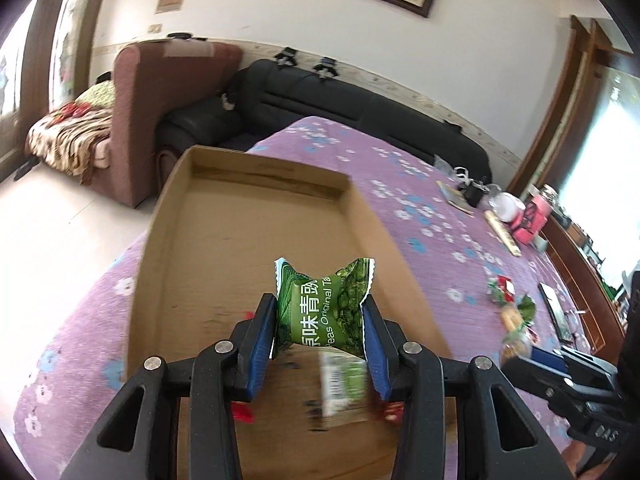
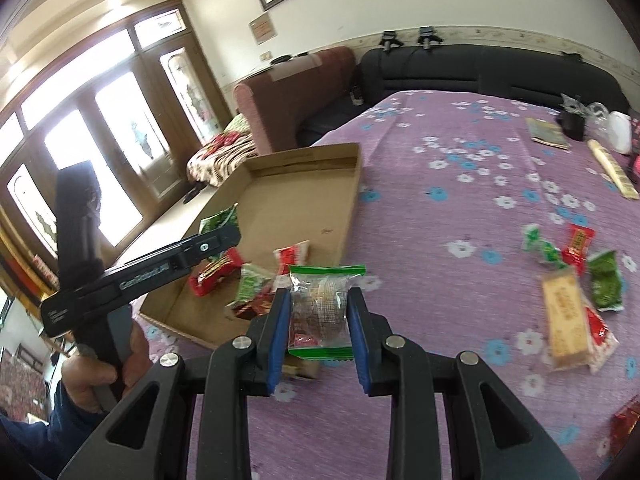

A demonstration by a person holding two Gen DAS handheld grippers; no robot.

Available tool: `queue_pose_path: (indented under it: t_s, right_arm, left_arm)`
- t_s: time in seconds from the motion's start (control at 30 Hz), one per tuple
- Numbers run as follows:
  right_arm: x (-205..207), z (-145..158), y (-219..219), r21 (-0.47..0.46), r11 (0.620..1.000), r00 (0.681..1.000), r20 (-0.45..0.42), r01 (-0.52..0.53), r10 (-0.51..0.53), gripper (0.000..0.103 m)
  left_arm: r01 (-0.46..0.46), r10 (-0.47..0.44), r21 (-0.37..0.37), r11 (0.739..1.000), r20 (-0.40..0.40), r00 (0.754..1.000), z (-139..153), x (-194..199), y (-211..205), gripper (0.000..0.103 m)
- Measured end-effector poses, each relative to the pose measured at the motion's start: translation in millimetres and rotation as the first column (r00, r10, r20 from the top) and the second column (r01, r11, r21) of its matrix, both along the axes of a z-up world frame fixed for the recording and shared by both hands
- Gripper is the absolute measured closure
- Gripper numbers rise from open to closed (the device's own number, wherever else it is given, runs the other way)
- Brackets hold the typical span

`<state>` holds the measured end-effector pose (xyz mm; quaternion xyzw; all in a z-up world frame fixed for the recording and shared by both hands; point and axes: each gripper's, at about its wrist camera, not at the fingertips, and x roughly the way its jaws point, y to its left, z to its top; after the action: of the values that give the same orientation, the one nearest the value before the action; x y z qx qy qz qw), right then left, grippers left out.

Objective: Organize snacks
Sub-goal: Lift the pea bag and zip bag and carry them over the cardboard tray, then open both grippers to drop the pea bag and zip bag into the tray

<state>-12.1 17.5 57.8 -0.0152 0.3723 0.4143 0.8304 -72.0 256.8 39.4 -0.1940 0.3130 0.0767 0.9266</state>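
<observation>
Both carries are mid-way; the left tool (image 1: 320,316) is clamped on a green pea packet (image 1: 324,308) held over the cardboard box (image 1: 256,216), while the right tool (image 2: 318,320) grips a clear-wrapped cake (image 2: 320,312) just outside the box's near edge. Next, by my reading, each packet needs releasing inside the box; loose snacks (image 2: 572,280) wait on the purple surface (image 2: 460,160) at three o'clock.

Glossy plastic snack packet (image 1: 326,312), matt cardboard box (image 1: 248,216) (brown), cloth bedspread (image 2: 460,184).
</observation>
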Motion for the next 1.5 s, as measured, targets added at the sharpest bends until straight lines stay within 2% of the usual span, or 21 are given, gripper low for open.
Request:
queue_pose_path:
  t_s: [0.27,0.53,1.0,1.27,1.5]
  right_arm:
    - [-11.2,-5.1,38.8,-0.033,0.996,0.997,0.008,-0.081,0.082,0.075]
    - [7.7,-20.2,63.5,-0.052,0.994,0.994,-0.041,-0.099,0.097,0.075]
    - [28.3,-27.7,78.7,-0.050,0.997,0.999,-0.010,-0.051,0.050,0.075]
    - [35.2,-41.0,83.2,-0.070,0.996,0.998,-0.035,-0.060,0.058,0.075]
    - [27.8,-42.2,84.9,-0.084,0.994,0.997,-0.003,-0.071,0.071,0.075]
  left_arm:
    - [-0.024,0.024,-0.024,0.999,-0.012,1.000,-8.6,-2.3,13.6,0.059]
    - [-0.002,0.002,-0.003,1.000,-0.014,1.000,-8.7,-0.1,8.1,0.059]
    - [0.021,-0.020,0.040,0.999,-0.018,1.000,-8.1,2.3,0.5,0.059]
    - [0.028,-0.027,0.046,0.999,-0.021,0.999,-7.9,3.0,-1.1,0.059]
    - [0.036,-0.034,0.063,0.997,-0.031,0.999,-8.3,4.1,-4.0,0.059]
